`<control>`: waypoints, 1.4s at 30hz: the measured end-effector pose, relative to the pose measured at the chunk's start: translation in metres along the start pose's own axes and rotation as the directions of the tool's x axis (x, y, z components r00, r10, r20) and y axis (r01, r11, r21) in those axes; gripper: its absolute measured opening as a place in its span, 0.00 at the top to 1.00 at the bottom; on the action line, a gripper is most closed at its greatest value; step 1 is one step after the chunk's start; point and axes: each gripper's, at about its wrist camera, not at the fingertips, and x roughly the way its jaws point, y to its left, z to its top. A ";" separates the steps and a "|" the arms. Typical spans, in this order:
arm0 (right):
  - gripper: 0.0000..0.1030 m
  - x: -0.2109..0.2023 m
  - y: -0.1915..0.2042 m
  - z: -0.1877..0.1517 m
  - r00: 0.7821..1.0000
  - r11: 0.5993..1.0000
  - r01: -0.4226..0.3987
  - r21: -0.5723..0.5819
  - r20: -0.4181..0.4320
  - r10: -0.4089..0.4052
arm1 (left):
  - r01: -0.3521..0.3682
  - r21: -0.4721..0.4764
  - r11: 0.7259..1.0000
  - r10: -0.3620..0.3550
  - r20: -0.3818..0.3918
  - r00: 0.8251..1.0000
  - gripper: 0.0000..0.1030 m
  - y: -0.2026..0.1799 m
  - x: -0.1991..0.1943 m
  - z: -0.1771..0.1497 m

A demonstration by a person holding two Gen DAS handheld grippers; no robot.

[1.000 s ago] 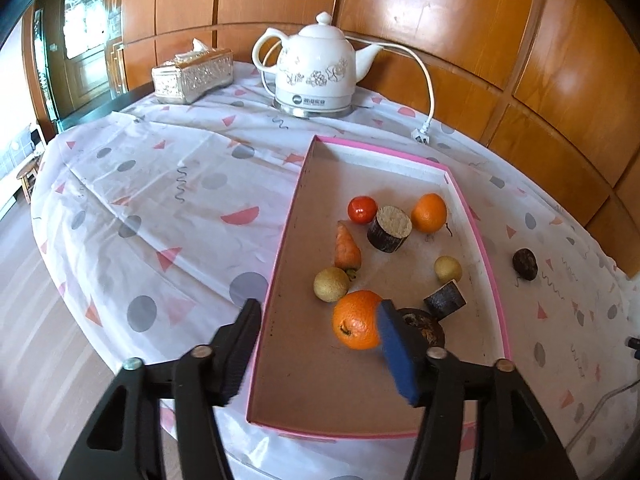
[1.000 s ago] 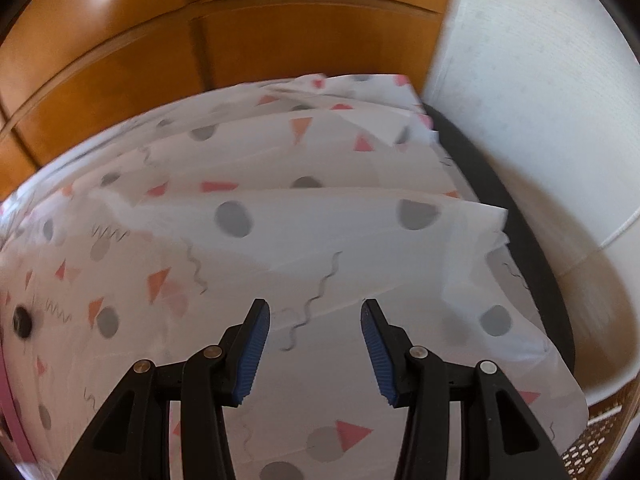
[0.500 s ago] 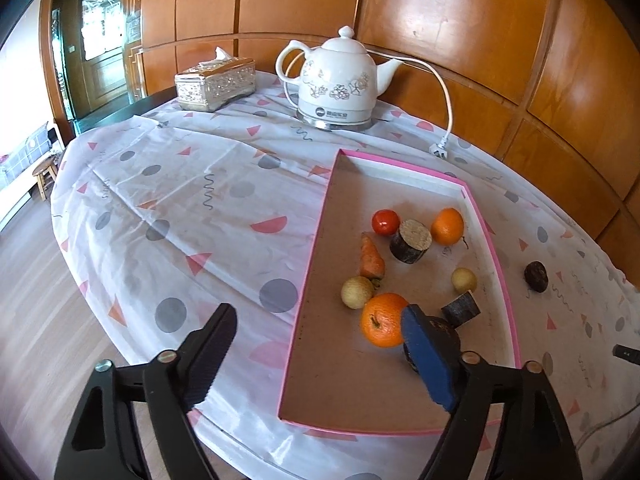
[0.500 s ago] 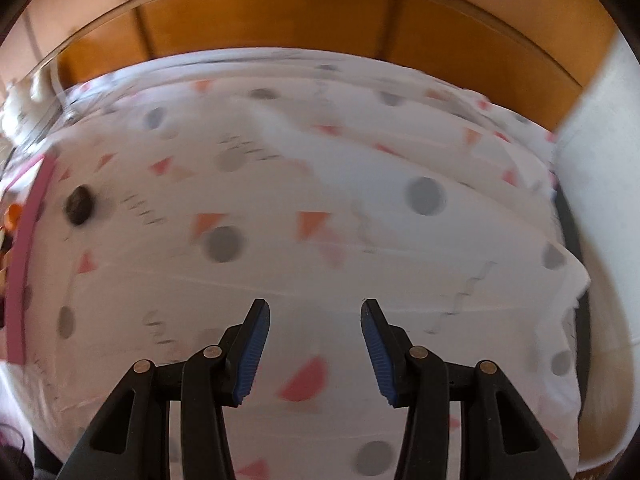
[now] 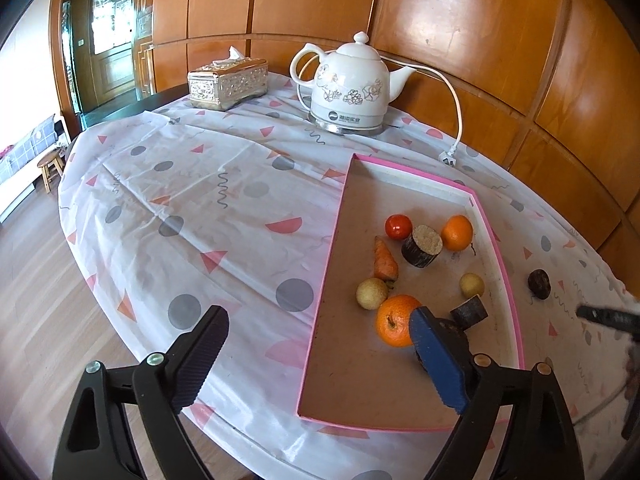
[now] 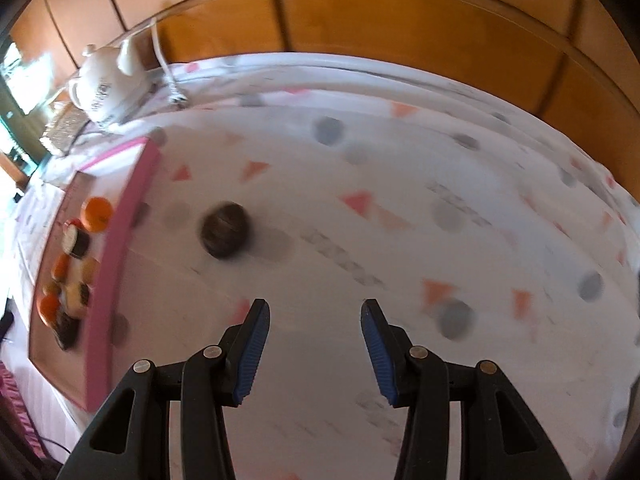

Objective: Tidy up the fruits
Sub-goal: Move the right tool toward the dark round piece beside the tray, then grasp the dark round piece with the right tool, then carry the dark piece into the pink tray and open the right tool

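A pink-rimmed tray (image 5: 500,248) holds two oranges (image 5: 394,320), a tomato (image 5: 398,227), a carrot (image 5: 385,263), two pale round fruits and dark cut pieces. One dark round fruit (image 5: 539,284) lies on the tablecloth right of the tray; it also shows in the right wrist view (image 6: 225,235). My left gripper (image 5: 320,360) is open and empty, above the tray's near left edge. My right gripper (image 6: 314,352) is open and empty, near side of the dark fruit and to its right. The tray shows at the left of the right wrist view (image 6: 120,248).
A white kettle (image 5: 348,92) with its cord and a silver tissue box (image 5: 228,83) stand at the table's far side. The round table has a patterned cloth (image 5: 180,200). Wood wall panels run behind. Floor lies below at the left.
My right gripper has swung left, from the table's right edge toward the tray, bringing the dark fruit closer. My left gripper has opened wider and pulled back.
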 end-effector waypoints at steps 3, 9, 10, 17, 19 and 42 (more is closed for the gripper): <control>0.53 0.008 0.020 0.014 1.000 1.000 -0.025 -0.011 0.012 0.025 | 0.001 -0.006 1.000 -0.001 -0.005 1.000 0.11 0.002 0.000 -0.002; 0.38 0.033 0.051 0.040 1.000 0.998 -0.017 -0.053 0.019 0.018 | -0.006 -0.015 1.000 0.006 -0.014 1.000 0.11 0.007 0.002 -0.003; 0.38 0.040 0.056 0.043 1.000 0.998 -0.008 -0.067 0.008 0.009 | -0.008 -0.017 1.000 0.007 -0.018 1.000 0.11 0.008 0.003 -0.003; 0.58 0.071 0.075 0.045 0.997 0.985 0.068 -0.156 -0.028 -0.073 | -0.021 -0.030 0.999 0.020 -0.034 0.999 0.11 0.012 0.005 -0.005; 0.58 0.068 0.075 0.042 0.996 0.983 0.079 -0.163 -0.028 -0.085 | -0.018 -0.033 0.999 0.017 -0.034 0.999 0.11 0.012 0.005 -0.004; 0.58 0.010 0.042 -0.030 0.995 0.994 -0.101 -0.038 0.013 0.101 | 0.006 -0.015 1.000 -0.006 -0.001 1.000 0.10 0.005 -0.015 -0.005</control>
